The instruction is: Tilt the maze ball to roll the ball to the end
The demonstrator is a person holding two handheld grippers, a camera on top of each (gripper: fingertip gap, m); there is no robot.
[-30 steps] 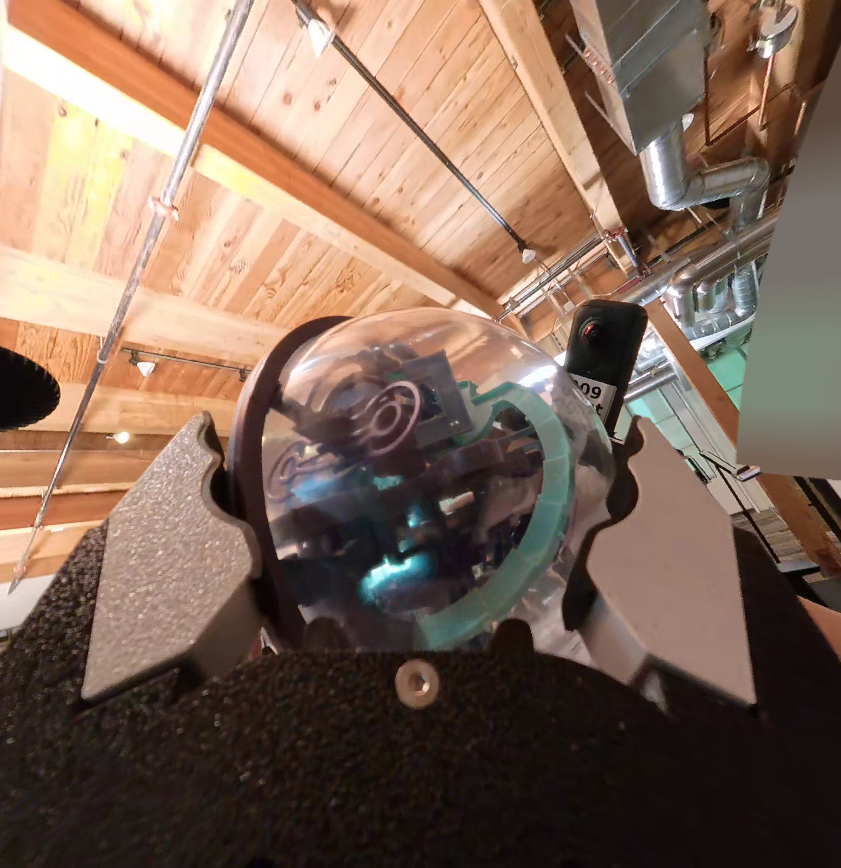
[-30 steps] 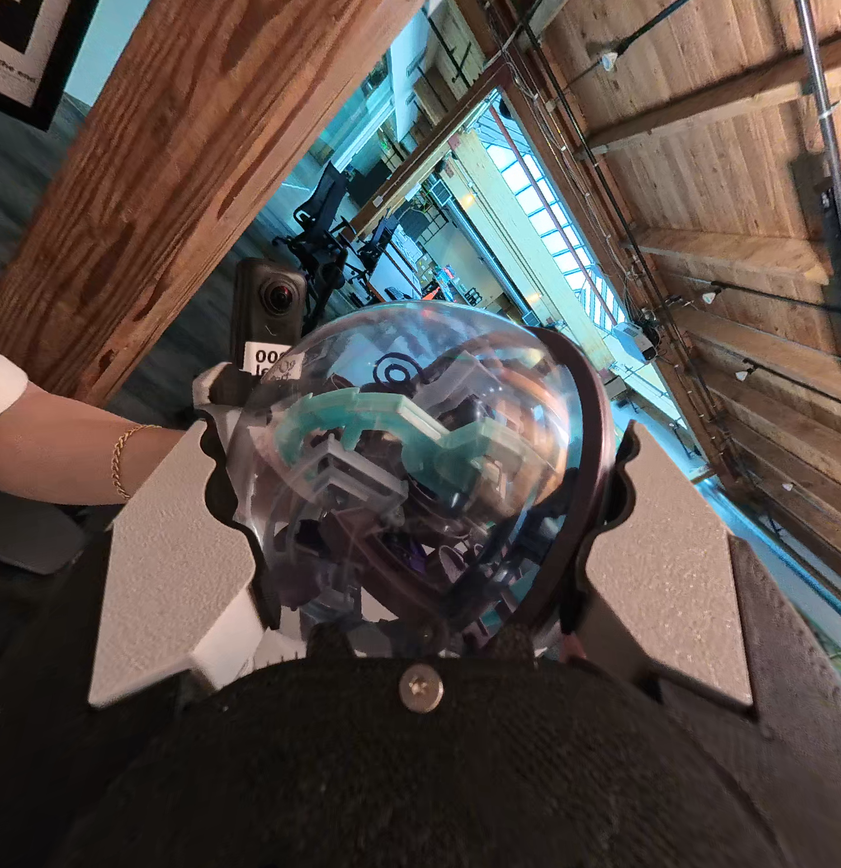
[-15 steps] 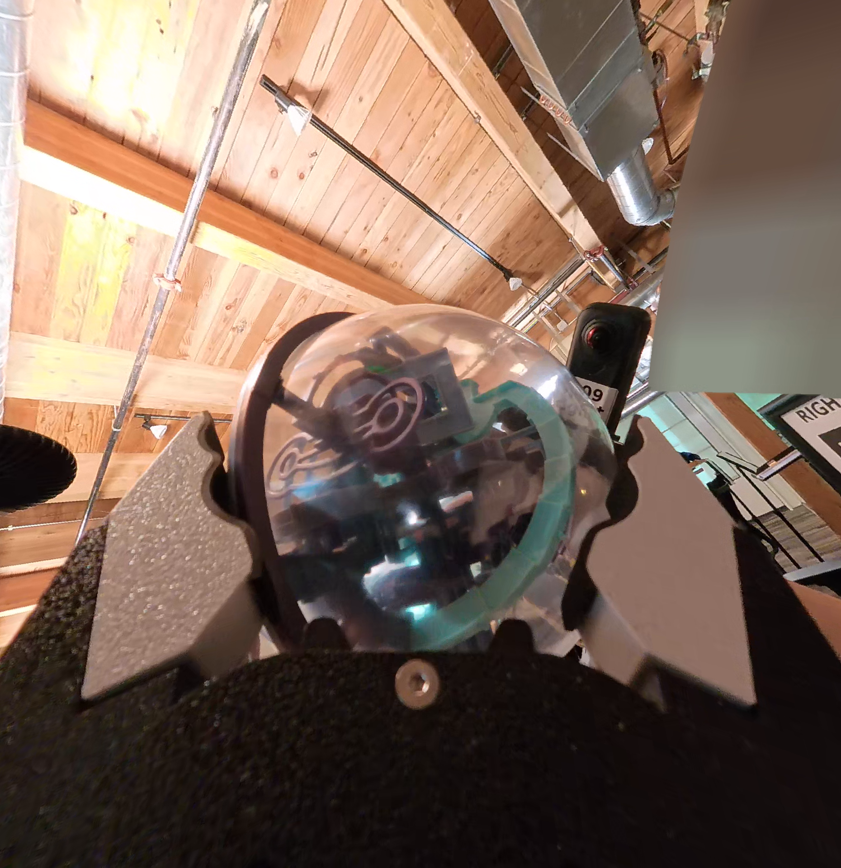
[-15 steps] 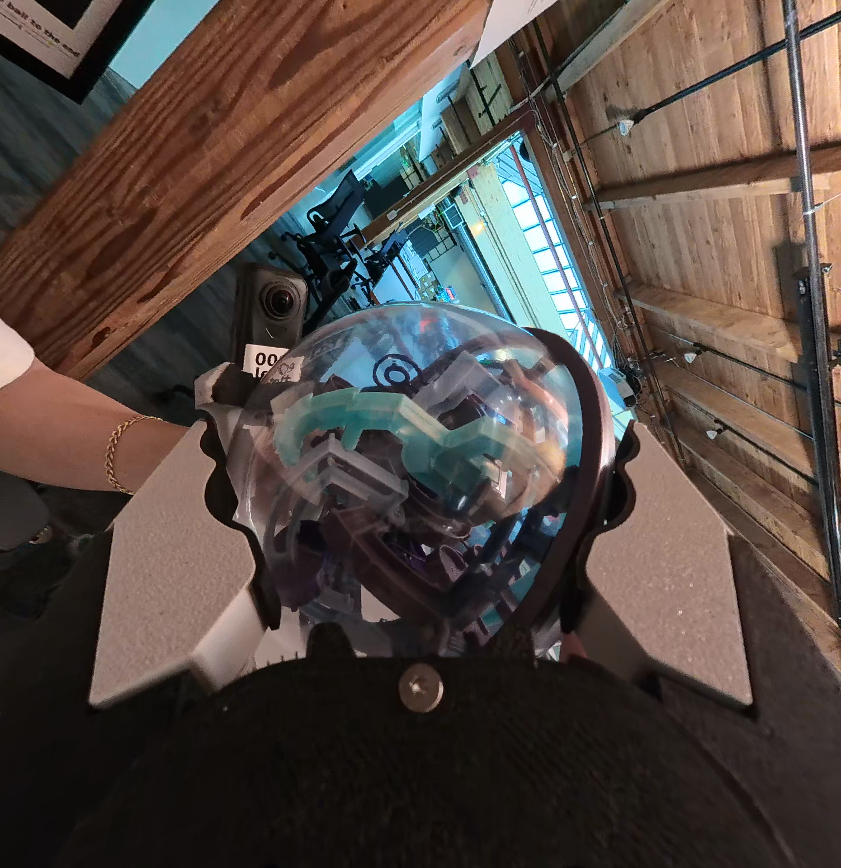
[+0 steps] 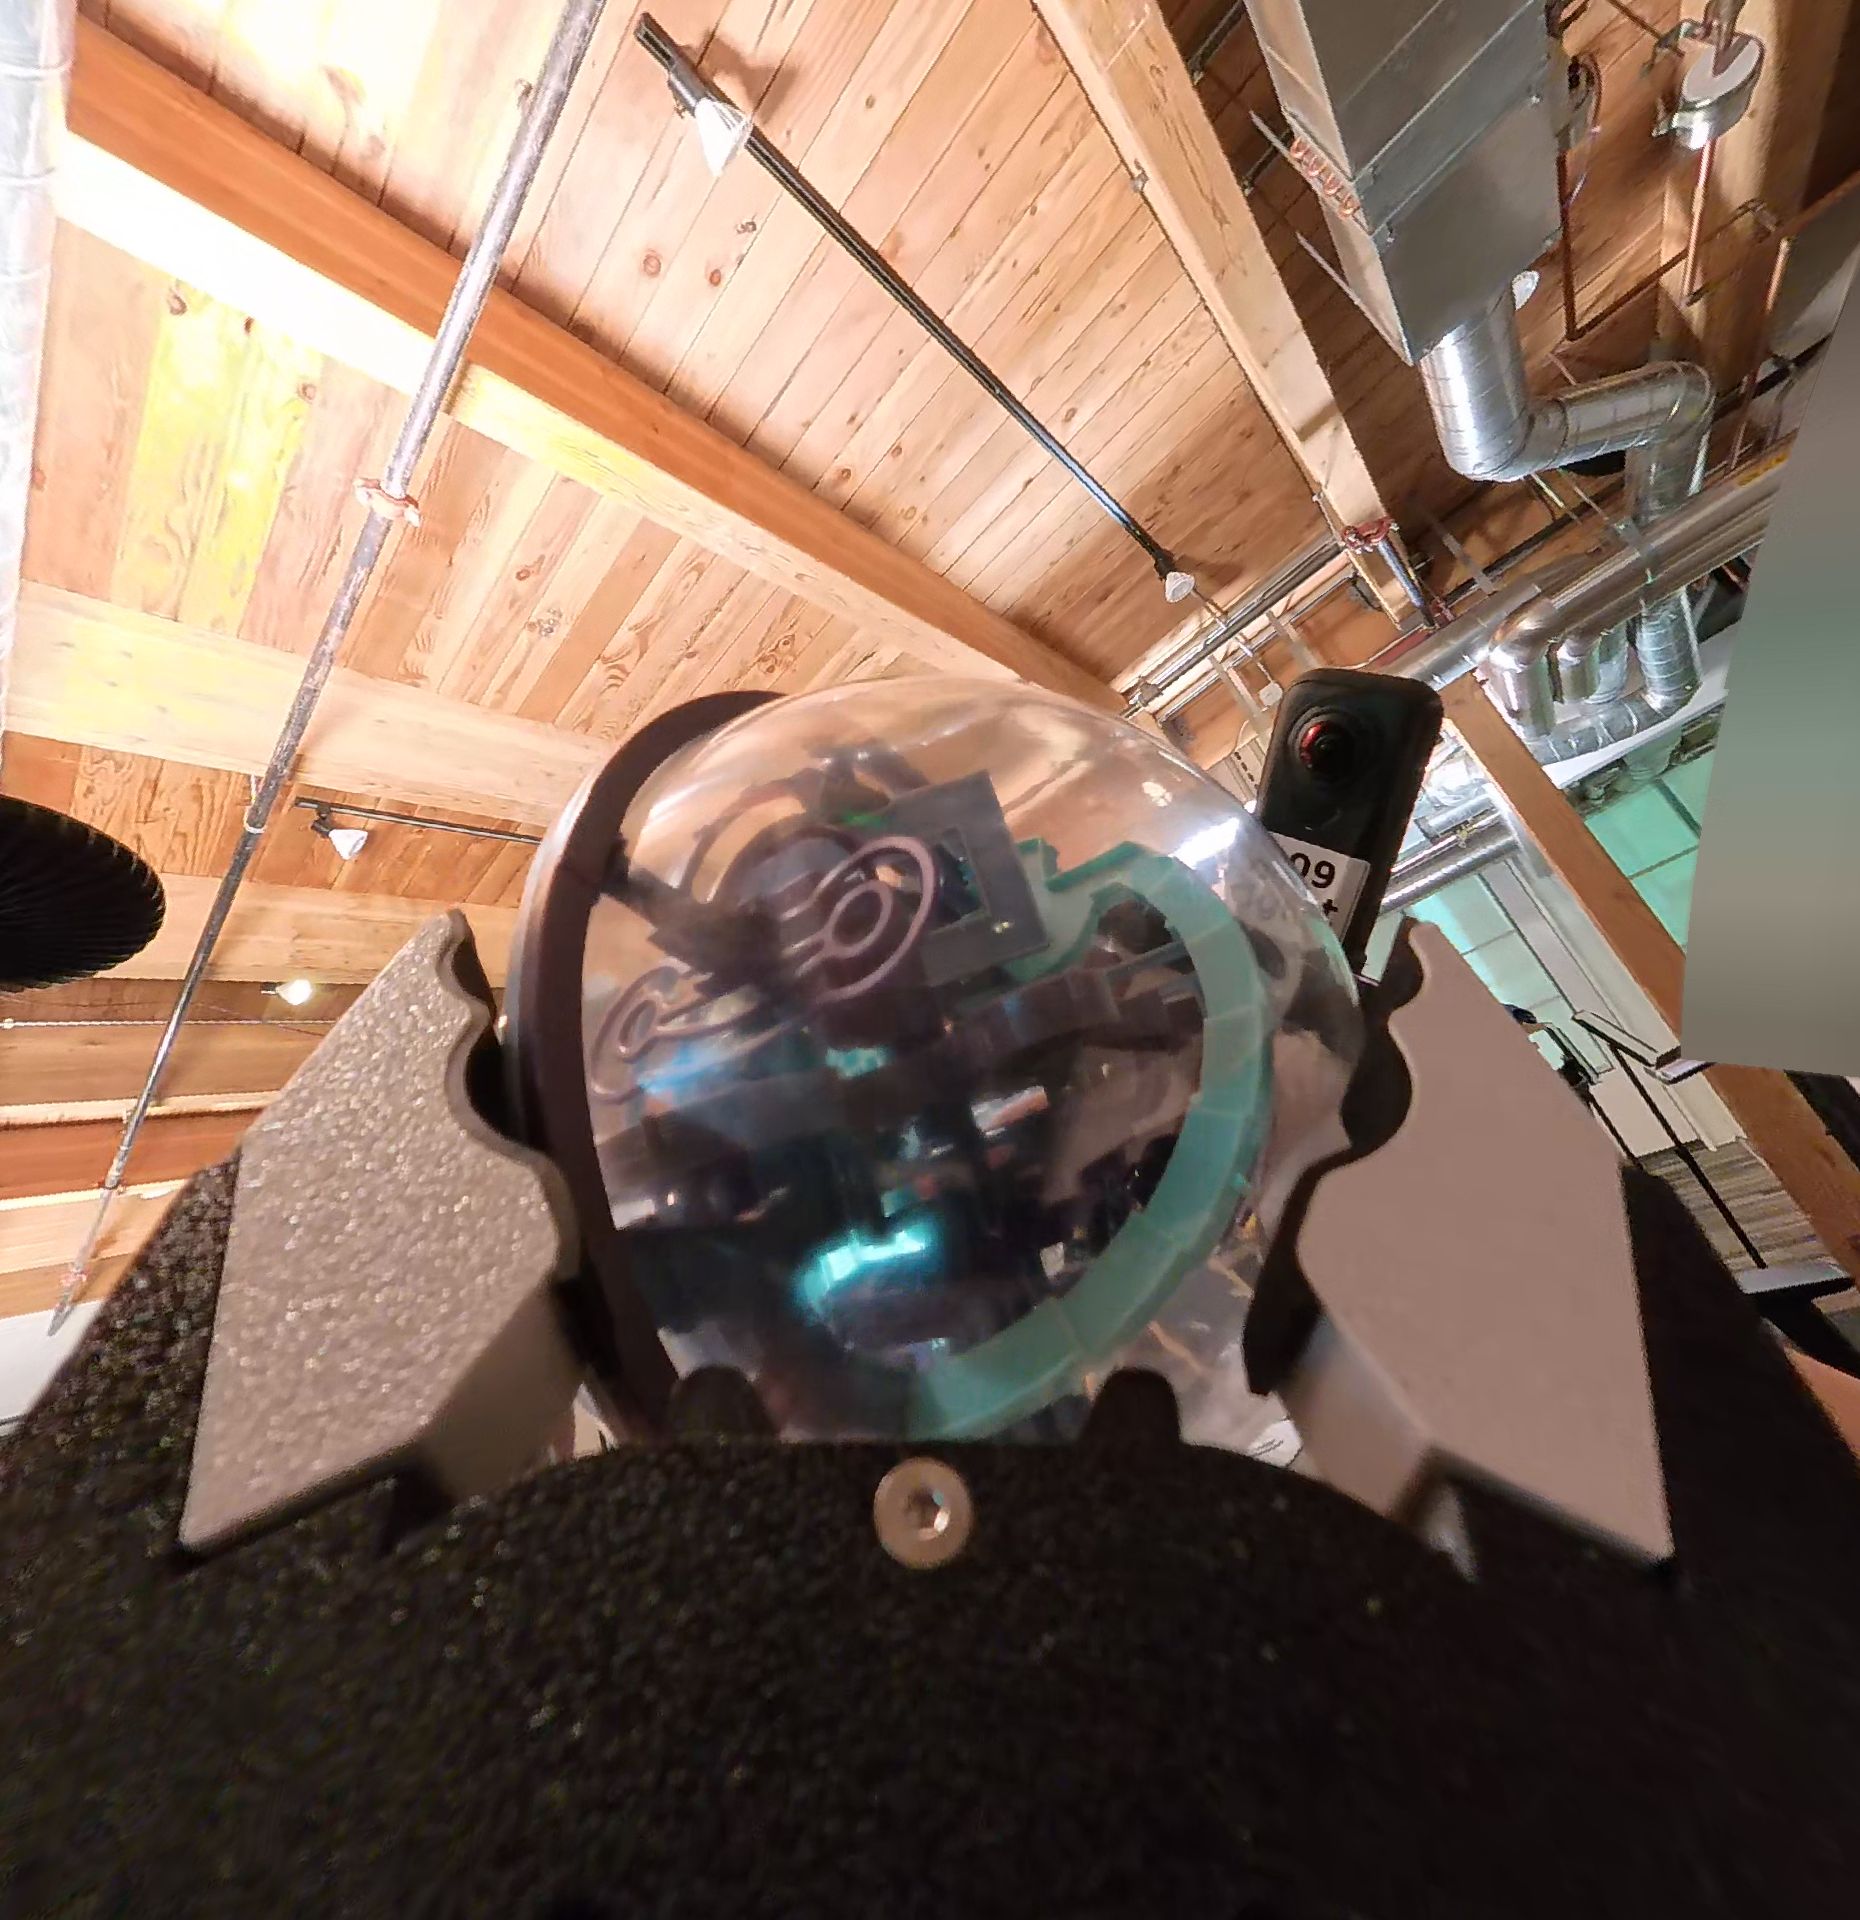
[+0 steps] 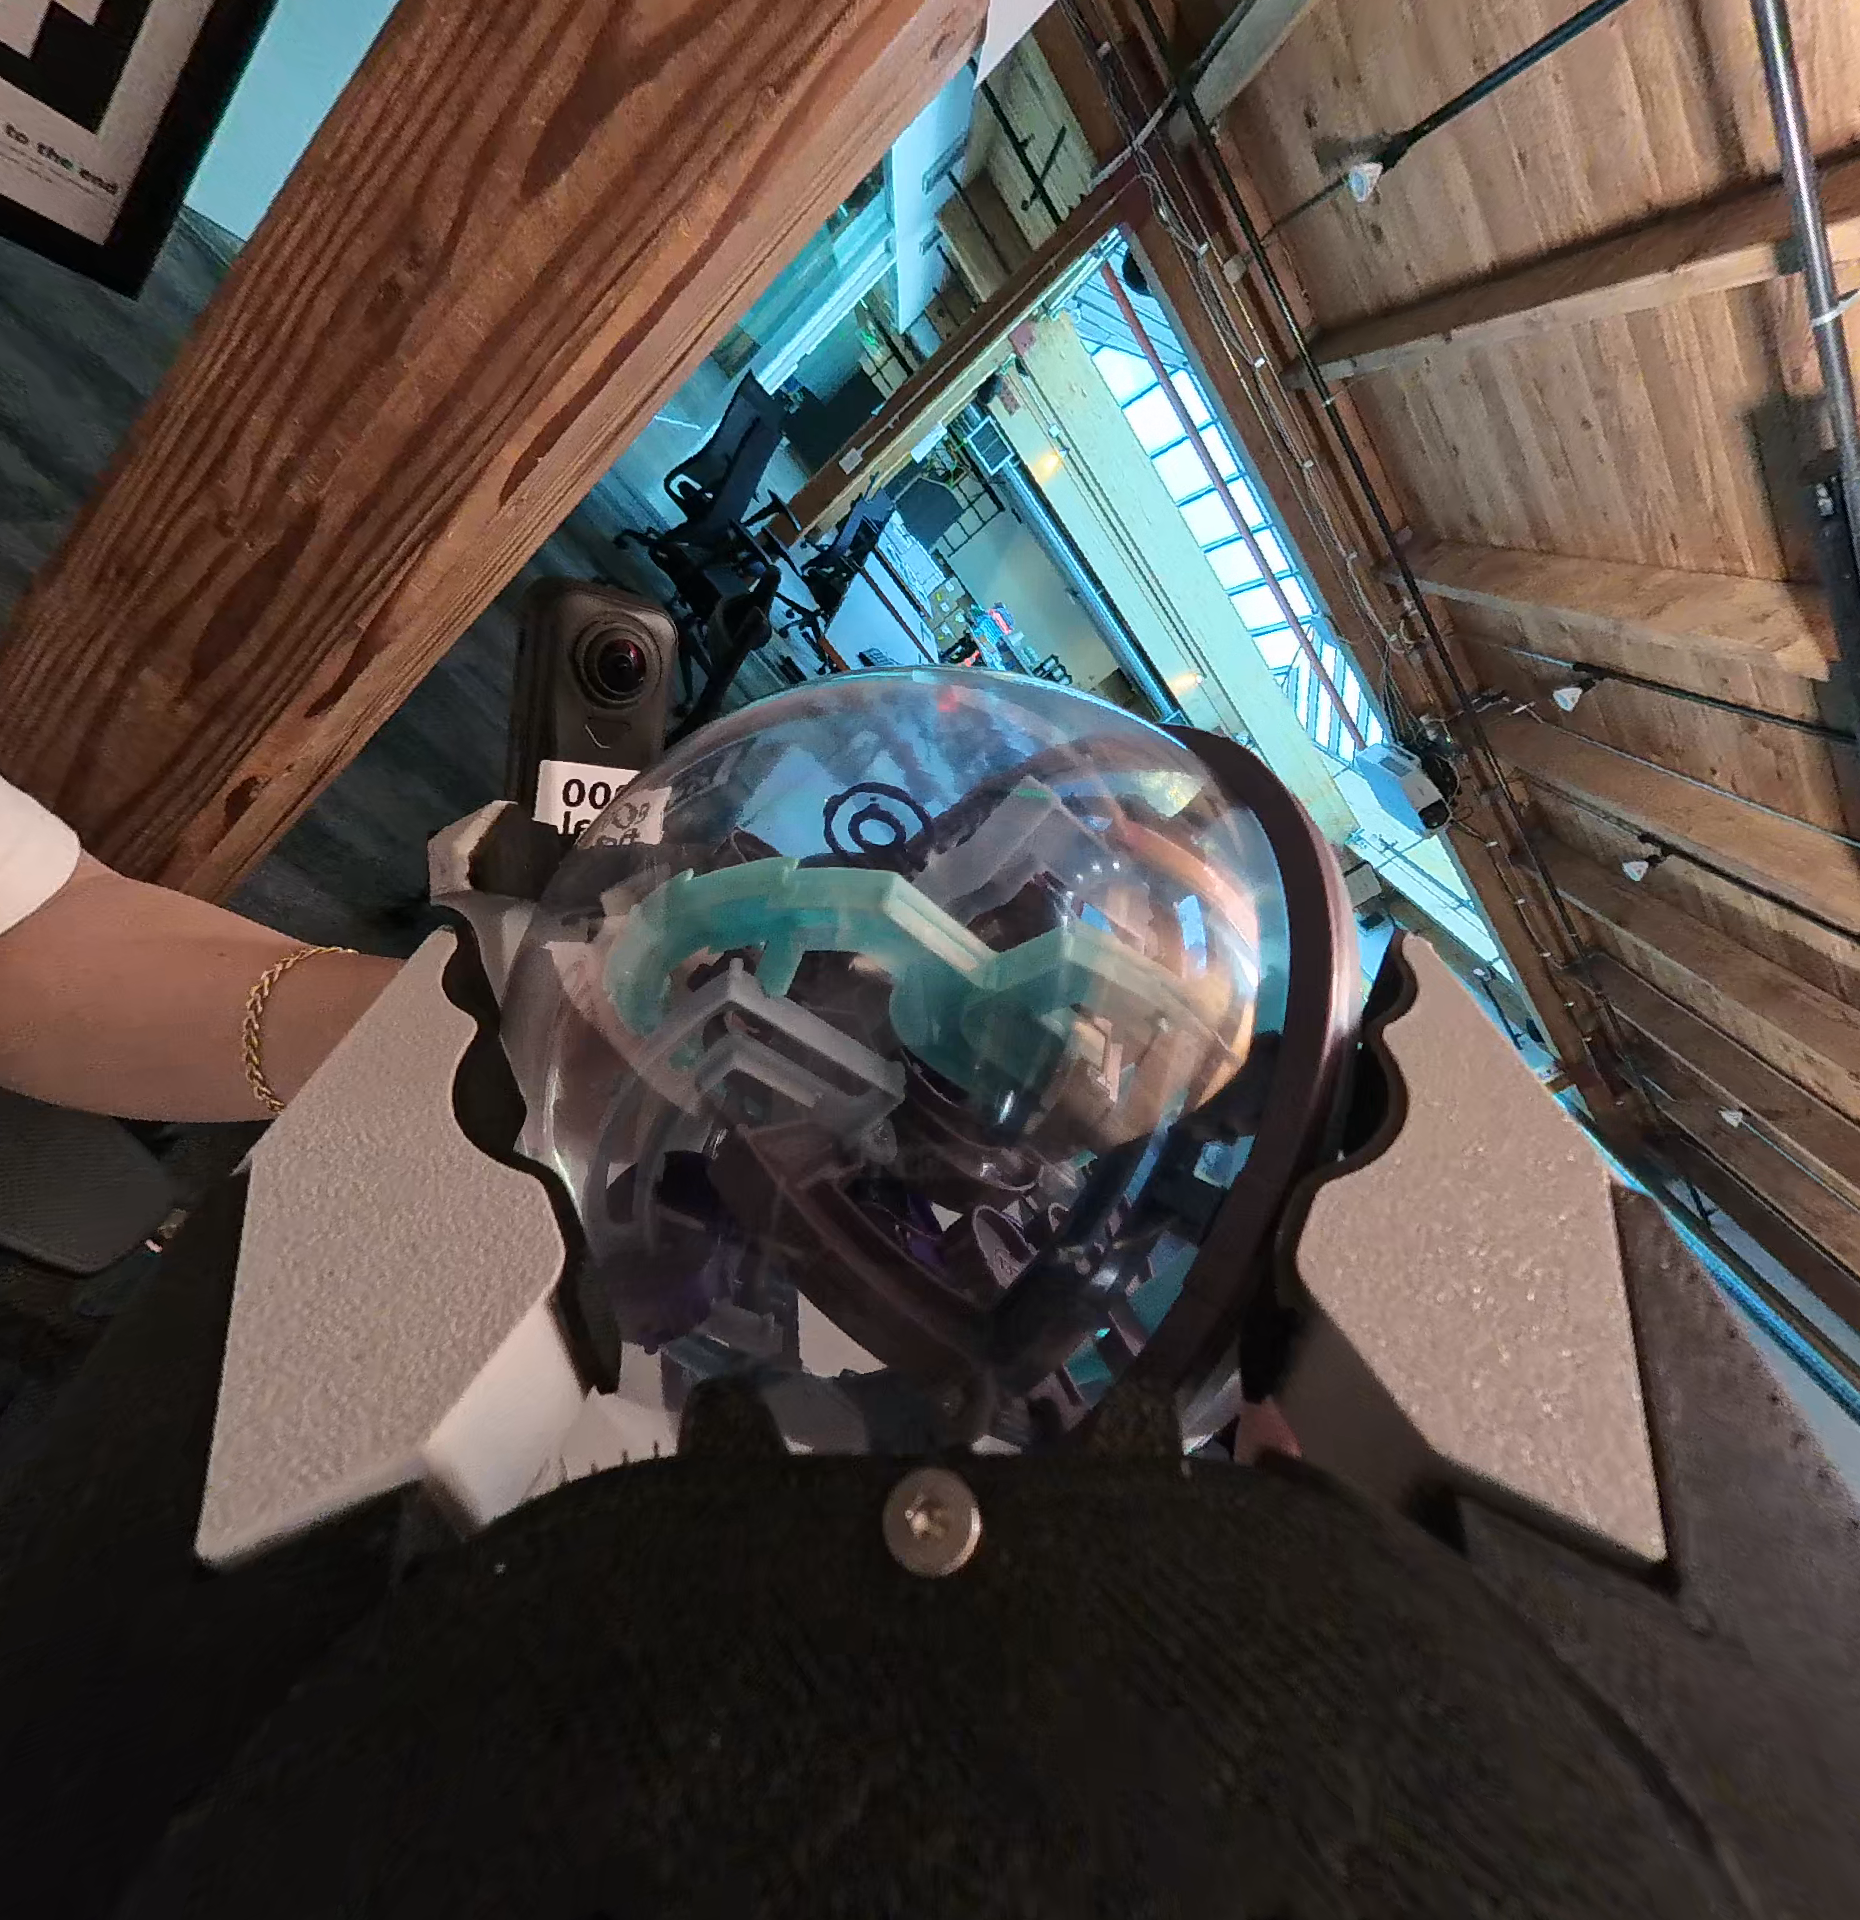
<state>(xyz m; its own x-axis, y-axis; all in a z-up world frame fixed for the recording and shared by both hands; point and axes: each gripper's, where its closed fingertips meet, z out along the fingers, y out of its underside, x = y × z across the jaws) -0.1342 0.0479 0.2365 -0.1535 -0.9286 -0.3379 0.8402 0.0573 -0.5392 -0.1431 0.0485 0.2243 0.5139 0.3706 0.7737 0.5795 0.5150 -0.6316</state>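
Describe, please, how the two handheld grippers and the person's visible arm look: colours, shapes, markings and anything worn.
Each gripper, left gripper and right gripper, has a black speckled body, a silver screw, and two grey angular fingers with wavy black inner pads. A black camera with a white sticker rides on each. The arm wears a gold chain bracelet and white sleeve.

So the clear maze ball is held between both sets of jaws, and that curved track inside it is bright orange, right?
Not quite. The clear maze ball is held by both grippers, the left gripper and the right gripper, but the curved track inside it is teal green, not orange. The left wrist view shows it plainly.
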